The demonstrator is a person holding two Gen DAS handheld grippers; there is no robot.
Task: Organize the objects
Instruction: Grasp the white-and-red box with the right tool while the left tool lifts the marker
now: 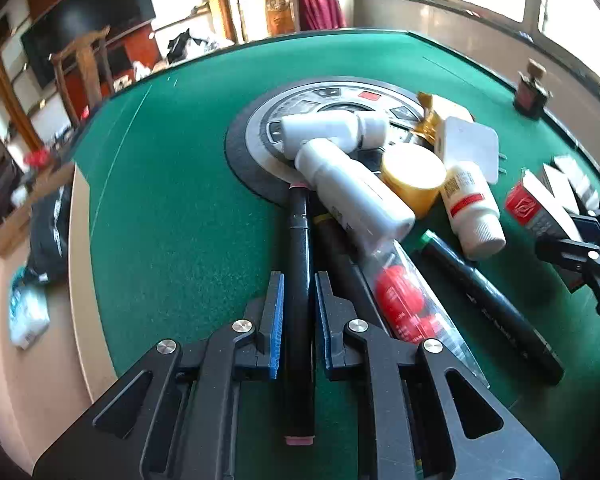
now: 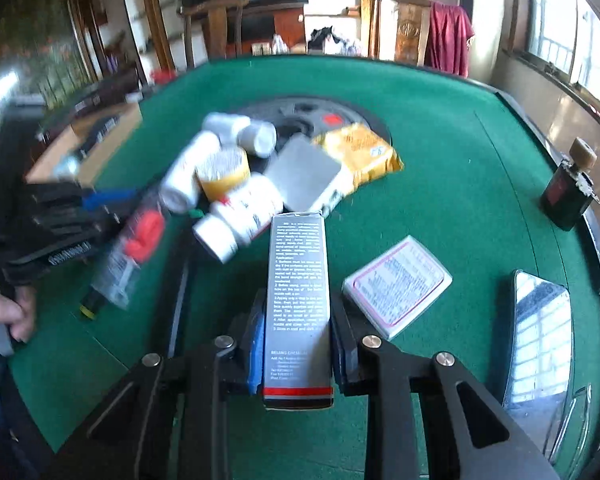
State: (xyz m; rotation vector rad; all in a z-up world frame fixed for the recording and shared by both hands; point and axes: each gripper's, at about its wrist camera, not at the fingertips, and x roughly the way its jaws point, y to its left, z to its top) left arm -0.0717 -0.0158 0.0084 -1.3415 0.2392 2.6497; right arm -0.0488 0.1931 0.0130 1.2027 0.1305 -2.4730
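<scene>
My left gripper (image 1: 299, 280) is shut on a black marker (image 1: 299, 300) with a pink end cap, which runs between the blue pads toward a pile of objects. The pile holds white bottles (image 1: 356, 196), a yellow-capped jar (image 1: 414, 178), a white charger (image 1: 470, 146), a clear bag with red pieces (image 1: 404, 304) and another black marker (image 1: 492, 304). My right gripper (image 2: 296, 320) is shut on a tall grey printed box (image 2: 298, 300) and holds it above the green table. The left gripper also shows in the right wrist view (image 2: 80, 208), blurred.
A white printed card box (image 2: 398, 286) and a phone (image 2: 540, 336) lie right of the held box. A yellow packet (image 2: 360, 148) lies by the table's round centre panel (image 1: 260, 120). A dark bottle (image 2: 568, 188) stands near the right edge. Chairs stand beyond the table.
</scene>
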